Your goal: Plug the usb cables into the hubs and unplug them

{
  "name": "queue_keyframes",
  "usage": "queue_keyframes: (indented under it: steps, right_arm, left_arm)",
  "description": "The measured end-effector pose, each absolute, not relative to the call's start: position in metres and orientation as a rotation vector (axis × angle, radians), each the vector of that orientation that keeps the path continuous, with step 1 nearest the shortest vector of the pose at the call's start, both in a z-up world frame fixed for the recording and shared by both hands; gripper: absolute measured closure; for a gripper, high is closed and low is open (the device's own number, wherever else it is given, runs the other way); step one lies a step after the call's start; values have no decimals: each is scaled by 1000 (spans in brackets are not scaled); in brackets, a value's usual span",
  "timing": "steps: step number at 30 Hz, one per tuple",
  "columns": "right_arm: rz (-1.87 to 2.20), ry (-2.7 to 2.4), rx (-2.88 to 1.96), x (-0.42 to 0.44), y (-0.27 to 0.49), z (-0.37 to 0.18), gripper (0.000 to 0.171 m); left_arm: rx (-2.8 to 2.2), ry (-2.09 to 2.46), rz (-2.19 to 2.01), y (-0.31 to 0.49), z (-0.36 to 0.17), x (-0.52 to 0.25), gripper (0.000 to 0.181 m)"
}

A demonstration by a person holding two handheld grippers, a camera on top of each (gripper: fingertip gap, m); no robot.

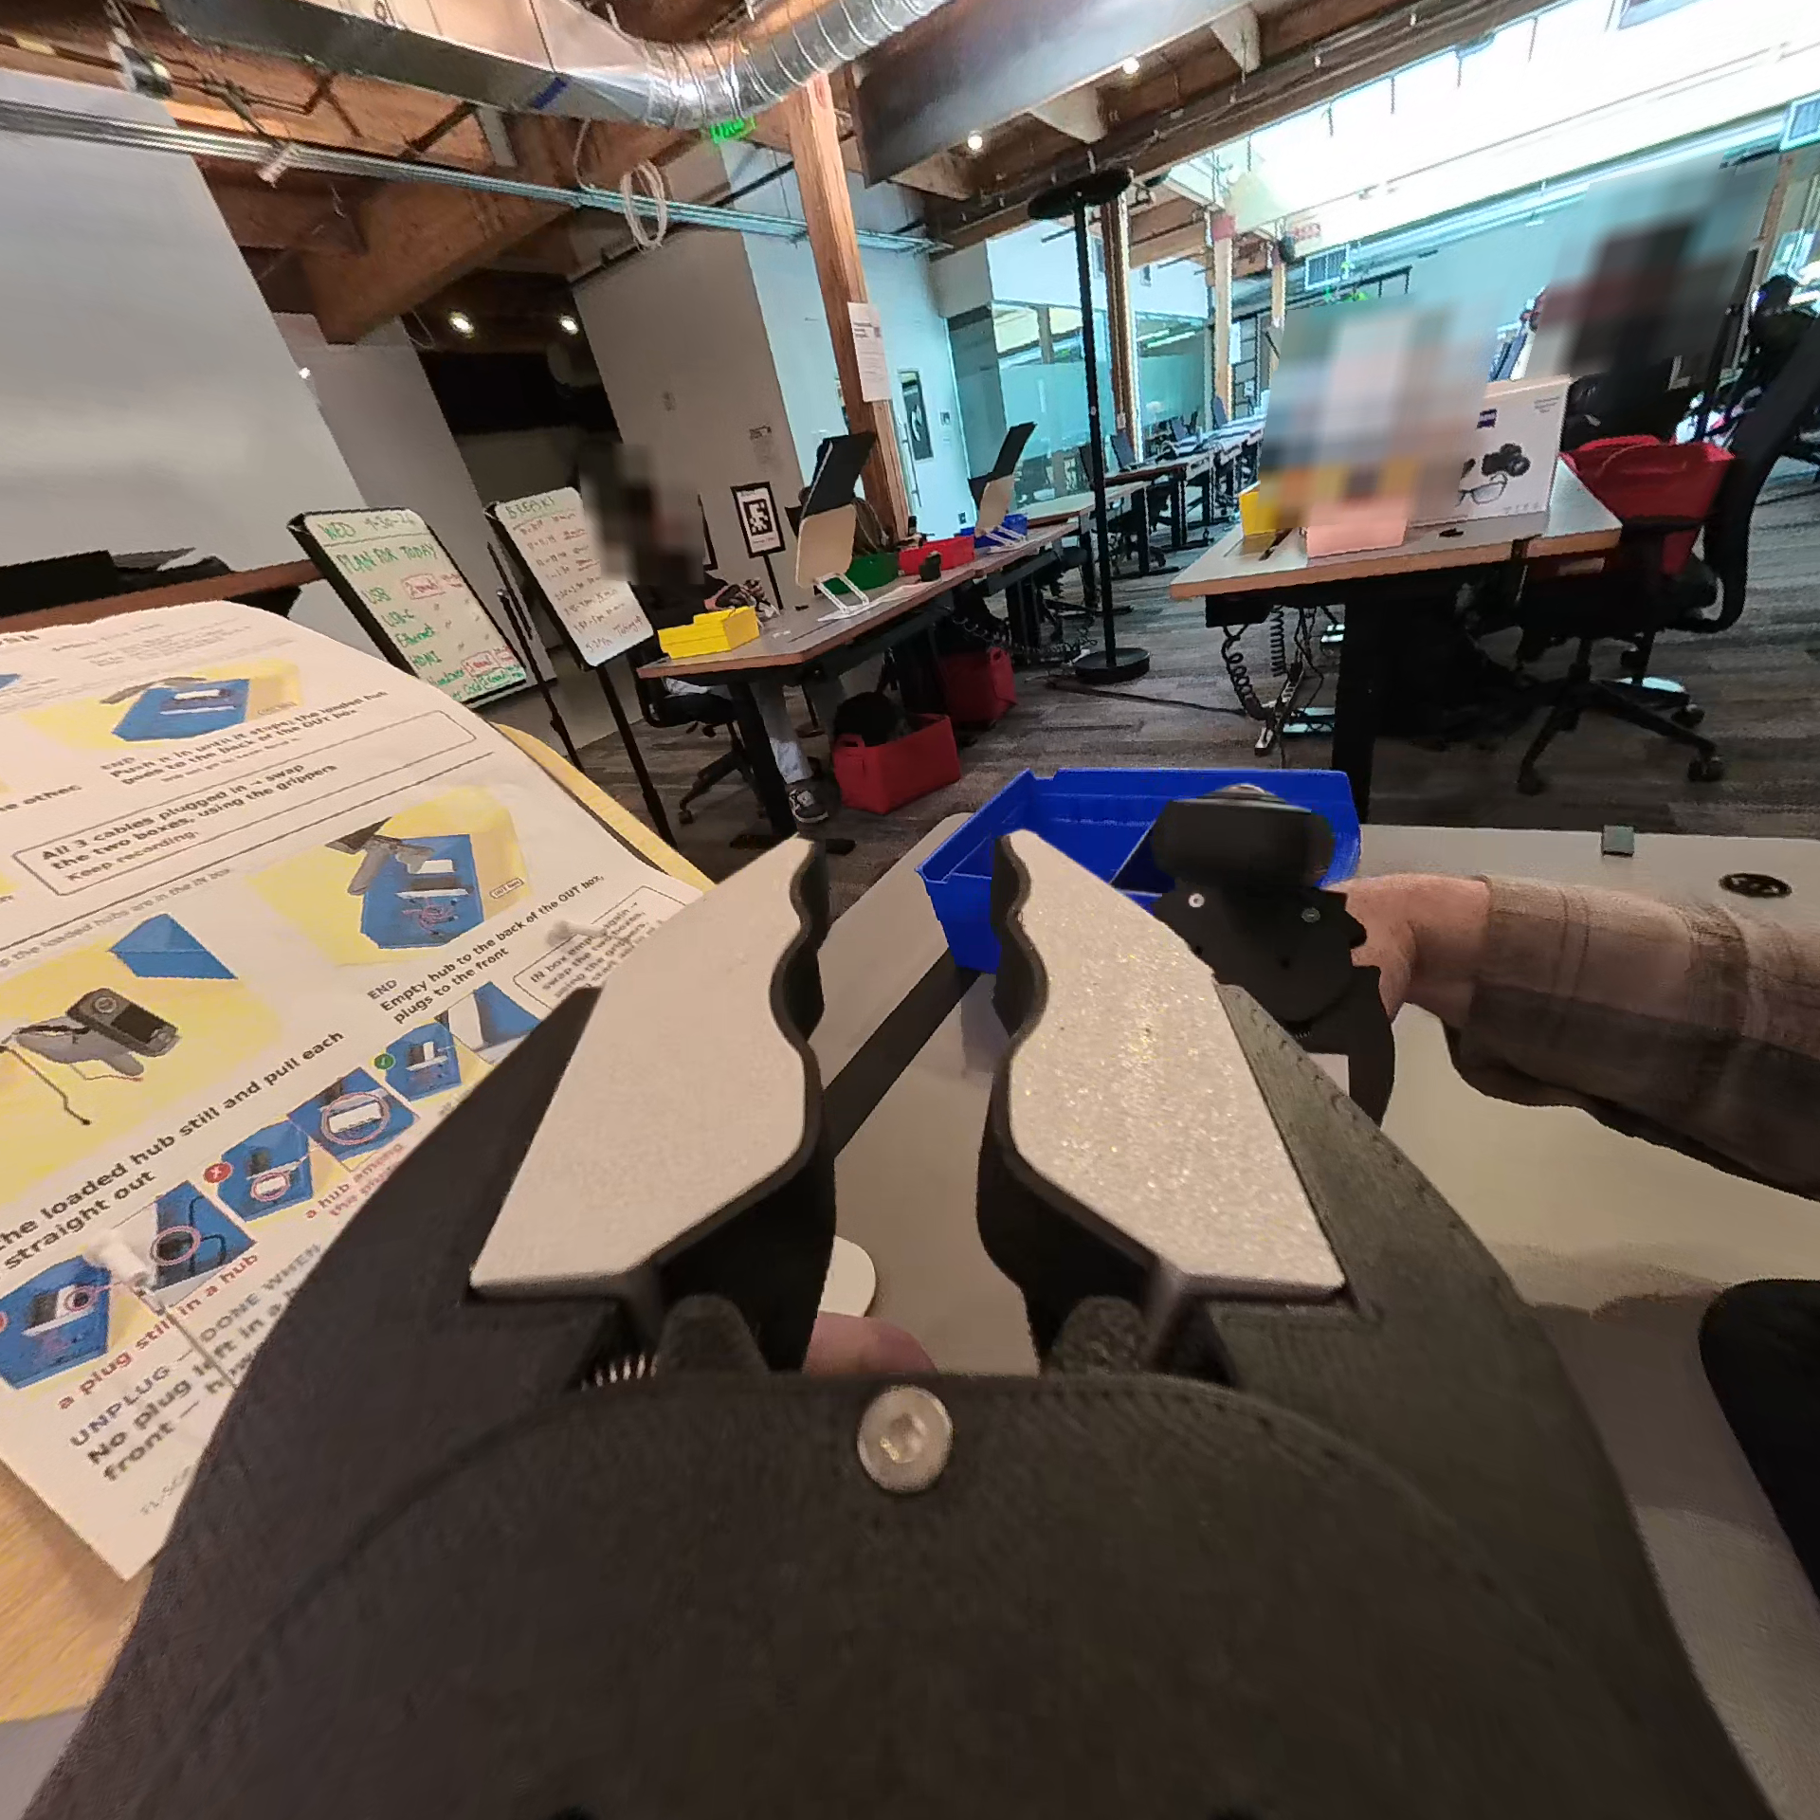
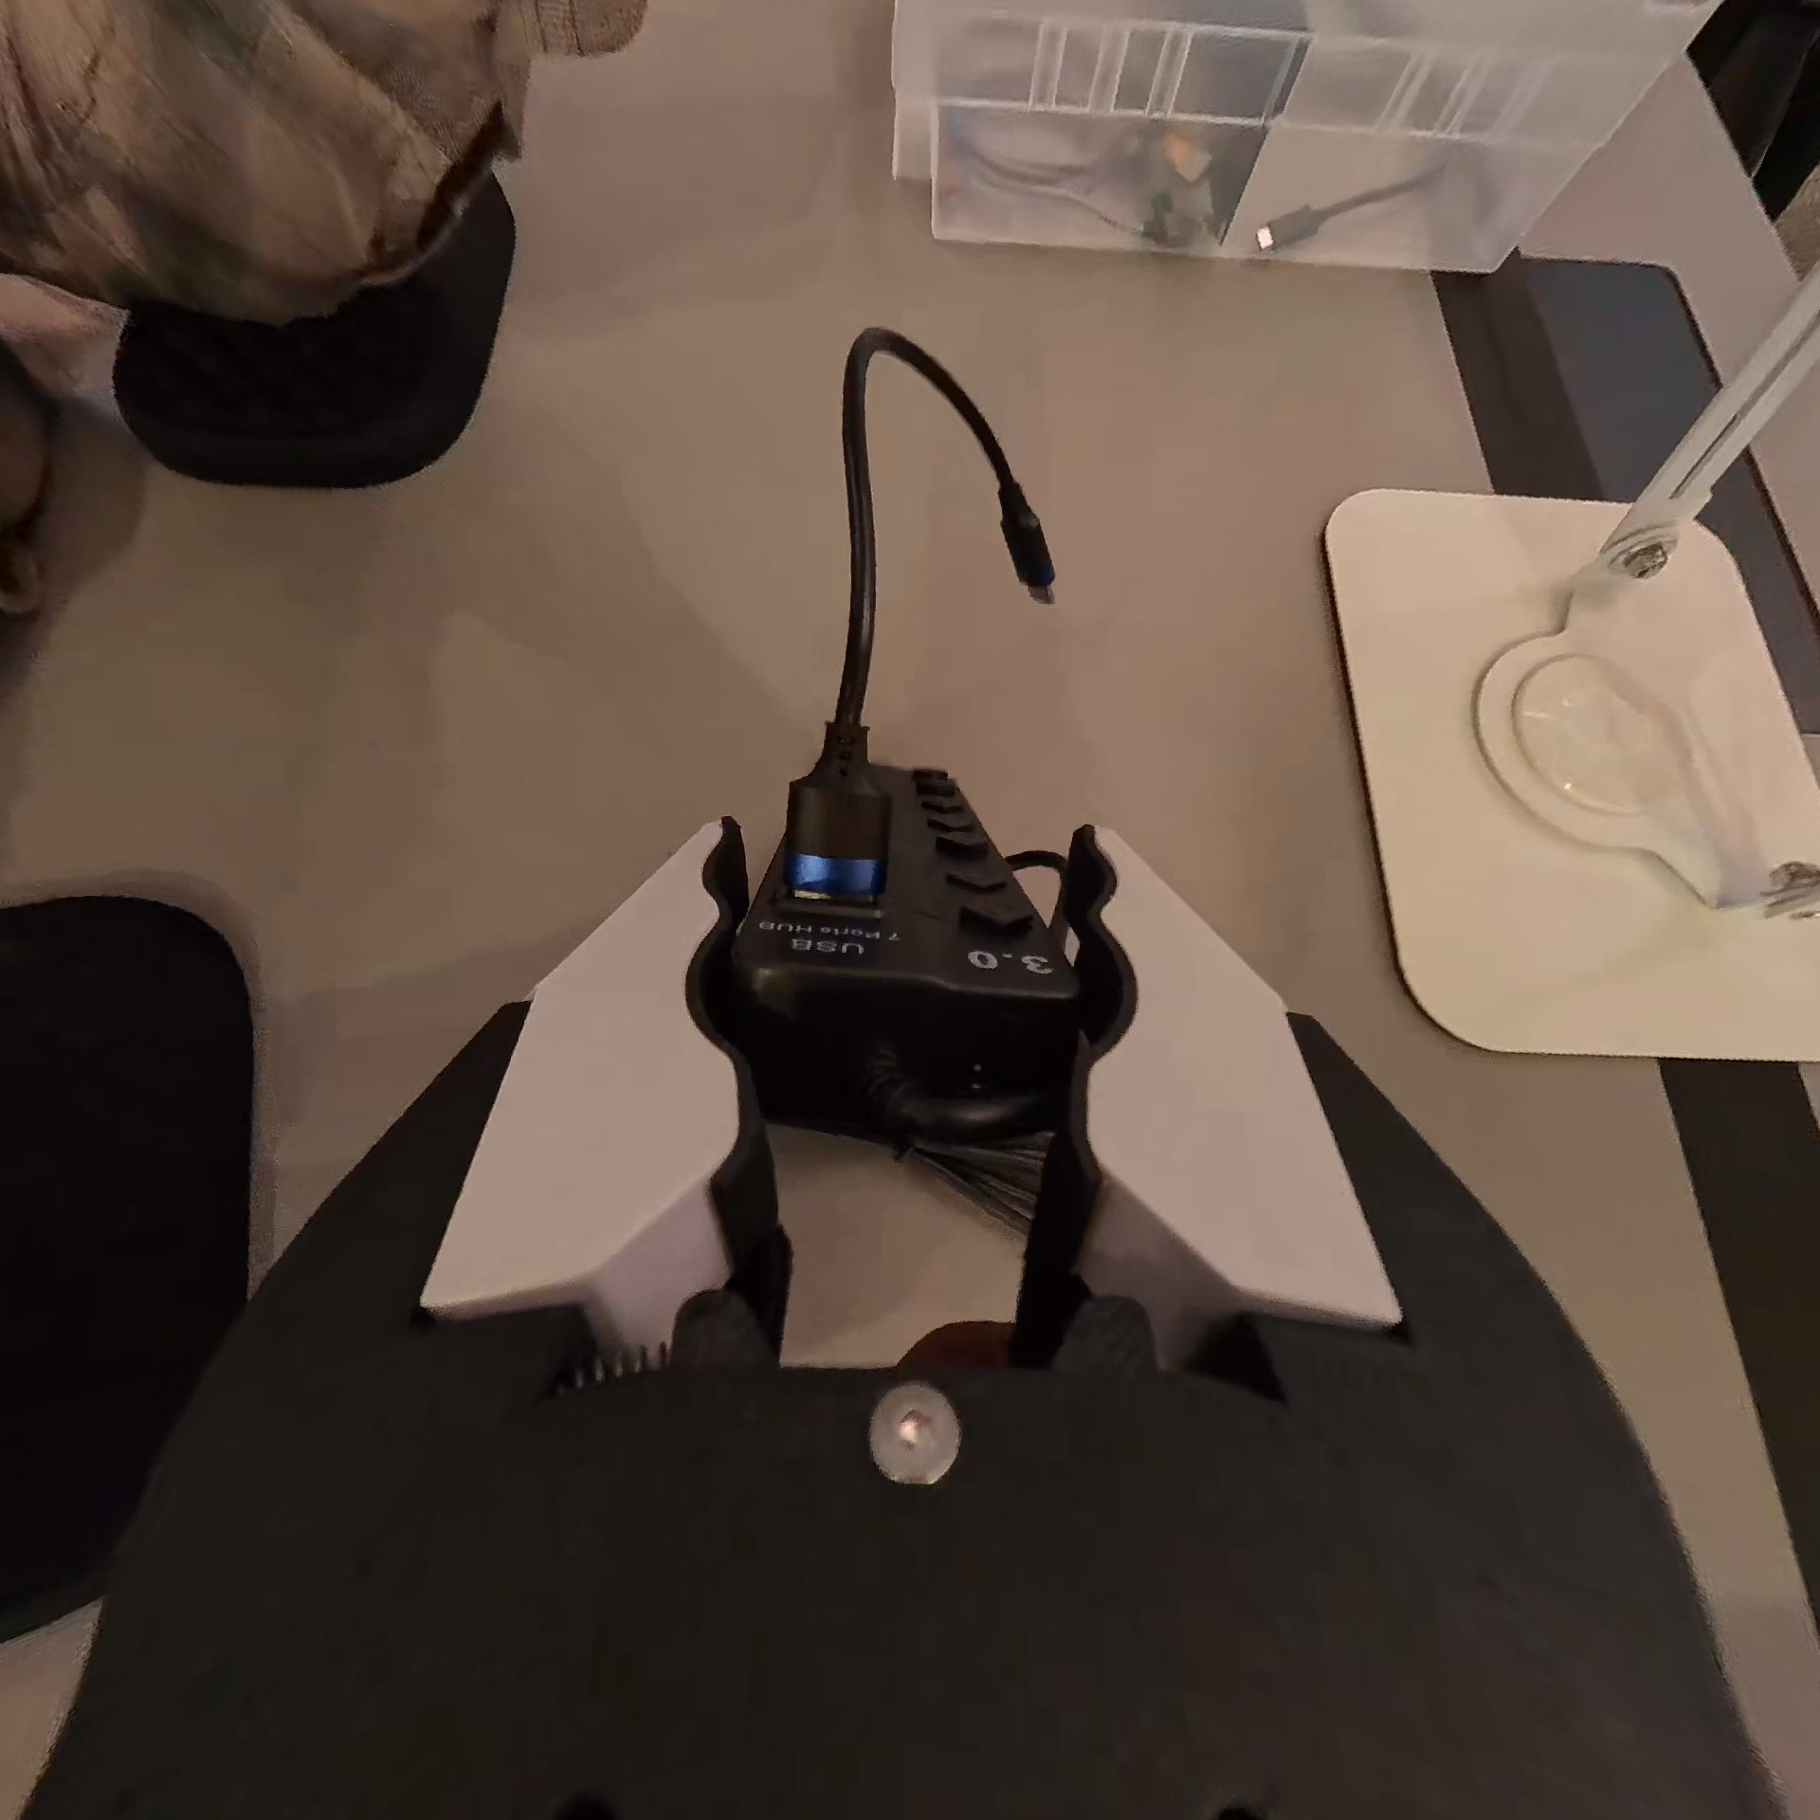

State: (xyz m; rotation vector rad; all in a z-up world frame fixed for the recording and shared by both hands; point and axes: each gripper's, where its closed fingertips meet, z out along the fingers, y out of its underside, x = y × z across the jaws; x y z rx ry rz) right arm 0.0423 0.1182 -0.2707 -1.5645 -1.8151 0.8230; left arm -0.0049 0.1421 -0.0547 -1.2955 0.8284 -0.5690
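The hub cannot be seen from my left wrist view; there my left gripper [image 1: 906, 886] holds nothing, its wavy-edged fingers [image 1: 680, 1064] spread with a gap between them, faced in matte grey plates on coarse black printed bodies. It is raised above the grey table [image 1: 1536, 1221], with a blue plastic bin [image 1: 1073, 837] just beyond its tips and a printed instruction sheet [image 1: 227, 945] to the left. A hand [image 1: 1418, 936] in a plaid sleeve grips the other black tool beside the bin. In the right wrist view, the hub [image 2: 901, 975], a glossy black bar with a row of small square buttons, is pinched across its width by my right gripper [image 2: 901, 867], its long axis running away from the camera along the fingers. A black USB cable [image 2: 867, 552] is plugged into its top face by a blue-banded plug, arching up with its free end hanging to the right. A frosted plastic box [image 2: 1280, 128] sits farther back, and a white stand base [image 2: 1556, 768] lies to the right.
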Motion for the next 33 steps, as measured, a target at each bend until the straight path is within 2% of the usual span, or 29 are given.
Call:
queue_keyframes:
  steps: [12, 17, 23, 28, 33]
  right_arm:
    - [823, -1744, -1564, 55, 121, -321, 106]
    - [687, -1820, -1624, 67, 122, -365, 108]
    - [712, -1803, -1597, 67, 121, -365, 108]
    - [717, -1799, -1598, 67, 121, -365, 108]
    - [724, -1795, -1603, 68, 121, -365, 108]
  left_arm:
    - [-1360, 998, -521, 139, -85, 29, 143]
    - [-1368, 981, -494, 145, -88, 41, 136]
    - [-1404, 1107, -336, 156, -87, 43, 132]
    - [-1465, 1124, -138, 157, -84, -23, 134]
    - [-1677, 1056, 128, 160, -117, -162, 146]
